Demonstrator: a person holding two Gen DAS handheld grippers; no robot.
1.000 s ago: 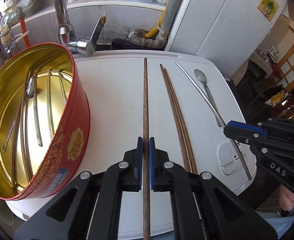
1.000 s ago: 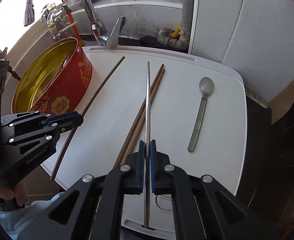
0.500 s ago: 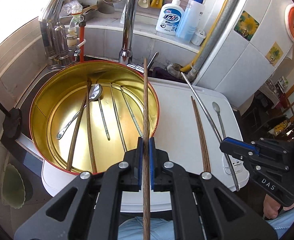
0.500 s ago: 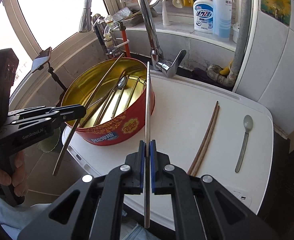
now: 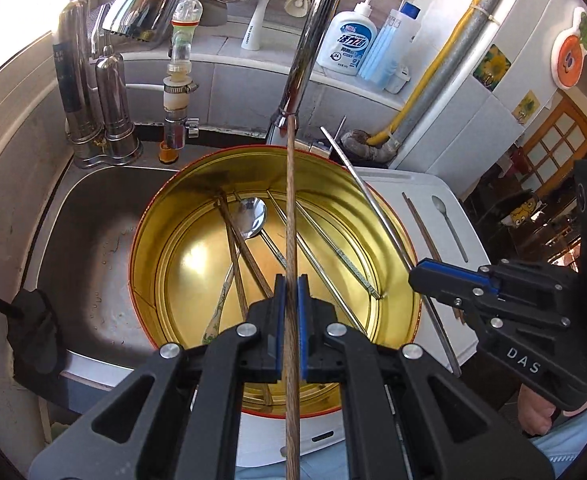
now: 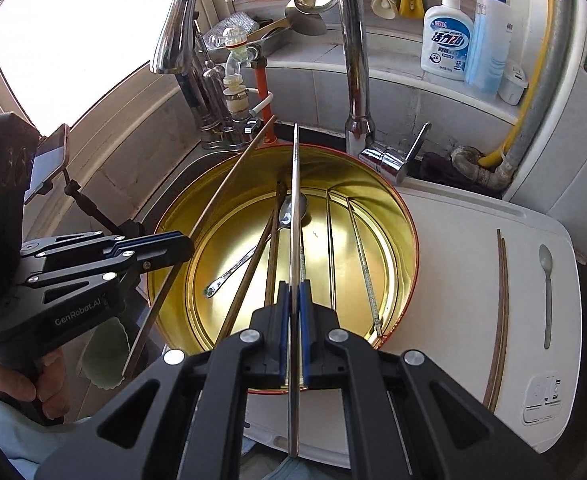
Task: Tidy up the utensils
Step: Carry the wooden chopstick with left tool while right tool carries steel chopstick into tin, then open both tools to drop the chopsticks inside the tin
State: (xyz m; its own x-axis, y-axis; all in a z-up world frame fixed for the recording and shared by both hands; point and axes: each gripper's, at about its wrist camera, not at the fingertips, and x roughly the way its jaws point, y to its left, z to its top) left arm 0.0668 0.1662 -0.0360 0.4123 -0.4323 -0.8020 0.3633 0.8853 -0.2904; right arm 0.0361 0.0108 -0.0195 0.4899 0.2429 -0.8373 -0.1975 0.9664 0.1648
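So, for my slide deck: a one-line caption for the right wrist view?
Right claw holds a metal chopstick above the gold tin of utensils.

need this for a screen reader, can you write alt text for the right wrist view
The right tongs grip a metal chopstick above a round gold-lined tin holding chopsticks and a spoon. Left tongs hold a wooden chopstick; another wooden pair and grey spoon lie on the white board.
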